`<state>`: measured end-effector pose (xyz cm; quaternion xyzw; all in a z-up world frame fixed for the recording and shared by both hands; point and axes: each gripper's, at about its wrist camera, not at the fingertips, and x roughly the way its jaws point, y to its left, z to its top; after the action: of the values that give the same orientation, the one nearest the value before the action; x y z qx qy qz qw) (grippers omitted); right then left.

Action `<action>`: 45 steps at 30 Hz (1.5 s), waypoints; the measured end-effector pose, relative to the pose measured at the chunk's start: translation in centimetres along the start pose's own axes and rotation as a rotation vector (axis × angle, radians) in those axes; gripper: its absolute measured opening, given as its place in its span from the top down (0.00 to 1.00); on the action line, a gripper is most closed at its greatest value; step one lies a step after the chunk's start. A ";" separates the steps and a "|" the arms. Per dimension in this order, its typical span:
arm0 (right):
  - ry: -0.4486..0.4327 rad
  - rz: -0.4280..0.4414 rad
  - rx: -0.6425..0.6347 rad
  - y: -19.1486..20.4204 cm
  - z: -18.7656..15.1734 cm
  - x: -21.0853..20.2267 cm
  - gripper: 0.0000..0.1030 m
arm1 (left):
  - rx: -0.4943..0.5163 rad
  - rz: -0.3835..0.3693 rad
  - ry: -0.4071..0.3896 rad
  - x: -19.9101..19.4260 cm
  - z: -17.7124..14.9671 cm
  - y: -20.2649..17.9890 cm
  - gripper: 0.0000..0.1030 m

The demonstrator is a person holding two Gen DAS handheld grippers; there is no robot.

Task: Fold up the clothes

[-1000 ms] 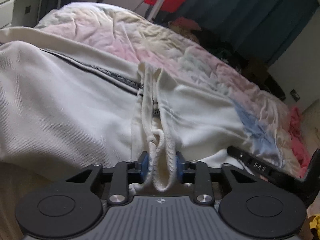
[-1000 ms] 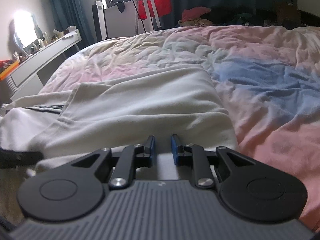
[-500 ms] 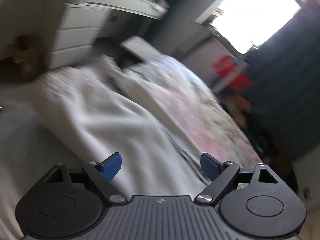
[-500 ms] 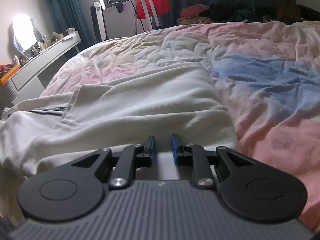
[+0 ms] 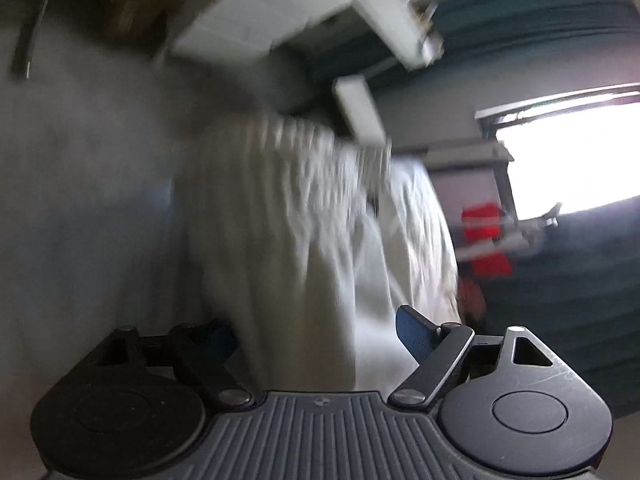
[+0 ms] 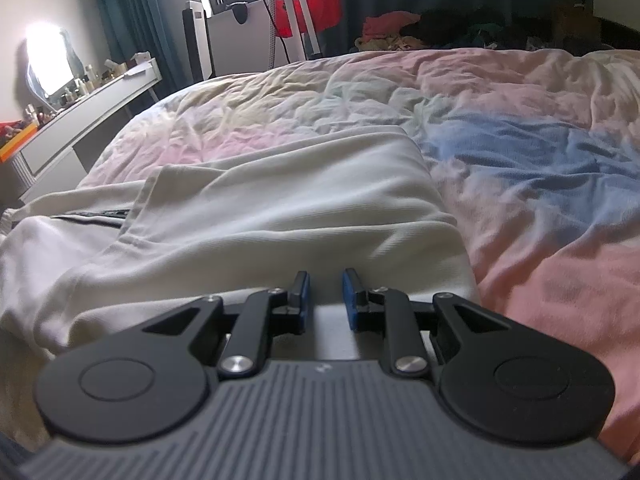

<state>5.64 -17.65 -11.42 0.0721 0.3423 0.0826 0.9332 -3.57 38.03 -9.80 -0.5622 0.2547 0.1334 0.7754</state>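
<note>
Cream-white trousers [image 6: 256, 216] lie folded over on the bed, a dark striped band showing at the left. My right gripper [image 6: 323, 300] sits low at their near edge, its blue pads a narrow gap apart with cloth between them. In the blurred, tilted left wrist view the white cloth [image 5: 304, 232] hangs in front of my left gripper [image 5: 316, 338], whose jaws stand wide apart with nothing in them.
The bed has a crumpled pastel pink, blue and yellow duvet [image 6: 520, 152]. A white dresser [image 6: 92, 112] with small items and a lit mirror stands at the left. A clothes pile [image 6: 400, 32] and a red item on a stand [image 6: 312, 4] are behind the bed.
My left gripper let go of the white drawstring, opened wide and swung sharply away to the left toward the bed's edge and dresser. My right gripper has stayed in place.
</note>
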 end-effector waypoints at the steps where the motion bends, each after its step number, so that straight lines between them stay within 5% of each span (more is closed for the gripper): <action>1: -0.003 -0.003 -0.020 0.3 -0.1 0.0 0.79 | 0.016 0.005 -0.022 0.4 0.3 -0.1 0.29; 5: 0.000 -0.024 -0.077 1.4 -0.4 0.1 0.79 | 0.062 0.068 -0.094 1.5 0.6 -1.0 0.65; 8: 0.009 -0.044 -0.107 2.0 -0.4 0.3 0.79 | 0.197 0.114 -0.213 0.6 -0.3 -4.1 0.78; 14: 0.012 -0.020 -0.053 1.1 -0.1 0.2 0.79 | 0.525 0.152 -0.381 -2.3 -4.4 -14.6 0.80; 18: -0.017 0.000 -0.003 0.1 0.7 -0.6 0.79 | 0.701 0.093 -0.463 -4.2 -9.4 -21.9 0.79; 25: -0.121 -0.012 0.179 -4.5 2.2 -4.5 0.79 | 0.964 0.017 -0.534 -2.0 -23.8 -32.7 0.79; 29: -0.193 -0.040 0.302 -8.0 2.7 -6.9 0.79 | 1.117 -0.021 -0.497 1.5 -34.0 -35.4 0.79; 38: -0.220 -0.018 0.531 -13.9 1.1 -9.0 0.79 | 1.522 0.015 -0.158 13.2 -53.8 -30.0 0.79; 42: -0.216 0.010 0.556 -13.9 1.0 -8.7 0.79 | 1.590 -0.022 -0.068 14.0 -53.6 -27.5 0.63; 45: -0.217 0.043 0.550 -13.3 1.3 -8.3 0.79 | 1.603 -0.068 0.030 13.4 -51.0 -26.5 0.26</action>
<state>1.64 -32.37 -7.80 0.3379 0.2487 -0.0018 0.9078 8.23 -19.74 -7.91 0.1568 0.2662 -0.1214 0.9433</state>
